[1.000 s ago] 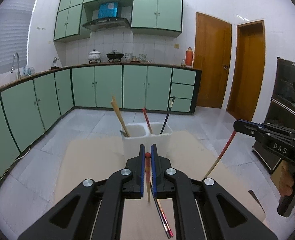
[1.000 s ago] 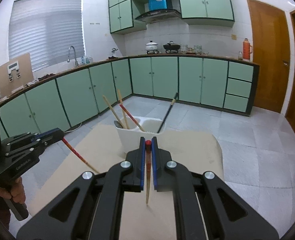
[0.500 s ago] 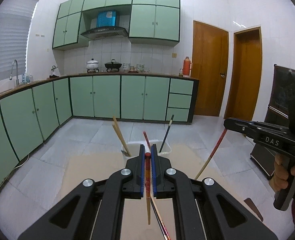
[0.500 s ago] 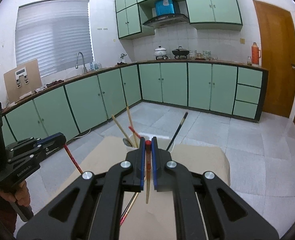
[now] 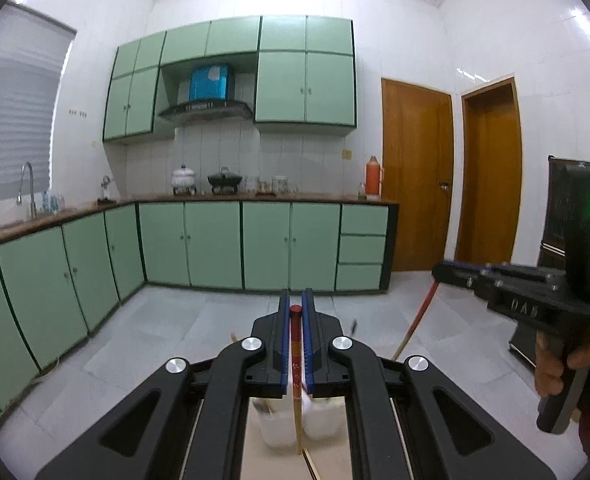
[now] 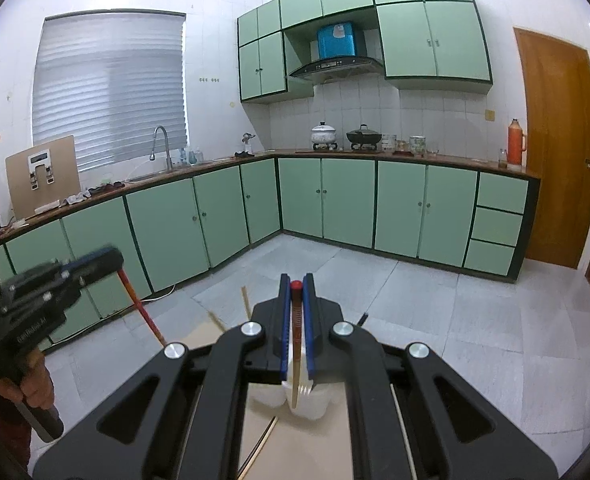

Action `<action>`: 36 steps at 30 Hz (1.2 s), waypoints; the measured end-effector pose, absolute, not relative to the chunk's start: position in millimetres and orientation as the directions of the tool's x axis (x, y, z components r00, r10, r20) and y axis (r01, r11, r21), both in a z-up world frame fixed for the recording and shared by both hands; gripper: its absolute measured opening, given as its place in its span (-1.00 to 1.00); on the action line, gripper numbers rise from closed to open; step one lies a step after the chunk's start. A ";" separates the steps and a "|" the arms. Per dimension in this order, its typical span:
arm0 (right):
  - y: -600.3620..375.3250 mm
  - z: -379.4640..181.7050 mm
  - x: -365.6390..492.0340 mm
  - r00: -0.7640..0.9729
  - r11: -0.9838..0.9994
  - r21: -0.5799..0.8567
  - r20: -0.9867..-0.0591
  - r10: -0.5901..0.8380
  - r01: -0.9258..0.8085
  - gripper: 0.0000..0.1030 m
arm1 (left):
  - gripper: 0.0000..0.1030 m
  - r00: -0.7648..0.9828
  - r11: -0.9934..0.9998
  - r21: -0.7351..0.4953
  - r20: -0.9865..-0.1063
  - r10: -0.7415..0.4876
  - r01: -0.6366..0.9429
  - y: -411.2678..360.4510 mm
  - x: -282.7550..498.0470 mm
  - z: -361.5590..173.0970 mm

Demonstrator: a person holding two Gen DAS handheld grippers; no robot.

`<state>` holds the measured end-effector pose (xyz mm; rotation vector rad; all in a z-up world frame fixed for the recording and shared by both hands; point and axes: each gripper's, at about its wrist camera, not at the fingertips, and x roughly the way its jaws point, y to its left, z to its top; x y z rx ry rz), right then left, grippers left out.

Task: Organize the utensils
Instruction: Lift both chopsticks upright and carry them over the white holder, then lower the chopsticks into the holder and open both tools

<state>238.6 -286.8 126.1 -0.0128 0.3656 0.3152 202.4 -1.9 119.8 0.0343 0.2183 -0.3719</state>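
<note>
Both raised since a second ago: left gripper (image 5: pixel 294 308) and right gripper (image 6: pixel 295 280), each clamped on a chopstick (image 5: pixel 296 380), now above white holder (image 6: pixel 309 404). Ready for lowering in.

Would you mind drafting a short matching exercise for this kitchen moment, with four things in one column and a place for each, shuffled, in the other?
Things:
1. red-topped chopstick
2. white utensil holder
3. orange thermos
4. blue box

Places:
A. on the counter by the wooden door
B. above the range hood
C. clamped in the left gripper
D. on the tan board, below the right gripper

Pairs: 1-C, 2-D, 3-A, 4-B
</note>
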 end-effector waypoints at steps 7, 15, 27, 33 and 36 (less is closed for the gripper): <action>-278.3 127.6 283.3 0.892 0.957 0.018 -0.358 0.276 -0.289 -0.90 | -0.89 0.921 0.935 -0.010 -0.170 -0.350 0.354 -13.4 247.5 142.8; -274.5 99.7 324.9 0.887 0.963 0.026 -0.385 0.256 -0.267 -0.90 | -0.89 0.922 0.942 -0.031 -0.197 -0.332 0.333 -33.1 306.2 116.4; -277.0 43.5 354.6 0.838 0.961 0.059 -0.478 0.264 -0.269 -0.77 | -0.61 0.889 0.954 -0.093 -0.347 -0.300 0.286 -26.5 355.0 56.8; -286.0 54.1 333.6 0.867 0.968 0.046 -0.436 0.241 -0.246 -0.45 | -0.16 0.905 0.957 -0.080 -0.312 -0.290 0.279 -14.3 331.7 70.0; -291.8 59.3 312.4 0.888 0.974 0.023 -0.407 0.213 -0.223 -0.33 | 0.01 0.915 0.961 -0.073 -0.291 -0.278 0.269 -6.2 311.5 78.9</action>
